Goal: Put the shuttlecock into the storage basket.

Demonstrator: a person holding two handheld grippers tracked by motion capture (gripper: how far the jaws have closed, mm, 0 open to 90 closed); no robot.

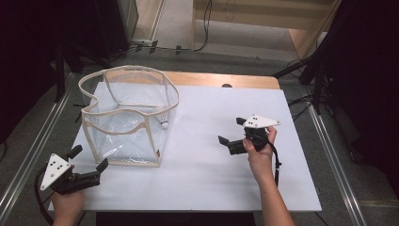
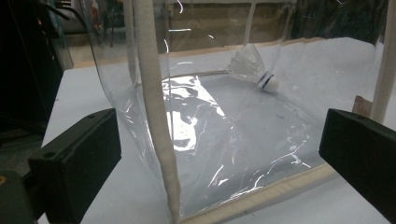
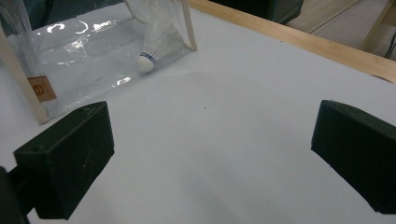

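Left gripper (image 1: 89, 162), jaws wide, nears bag (image 1: 128, 117) corner; right gripper (image 1: 233, 133) wide, idle; shuttlecock (image 1: 164, 123) apparently inside; next, grip seam.

black grippers (image 1: 231, 133), white three-cornered plates, trailing black cables

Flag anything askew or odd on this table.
The clear bag's cream rim sags and buckles unevenly instead of standing square. The shuttlecock inside lies tipped on its side at one corner. Nothing spilled or broken.

bag (image 1: 127, 117) clear, cream trim | shuttlecock (image 1: 163, 122) white, blue band | table (image 1: 226, 160) white
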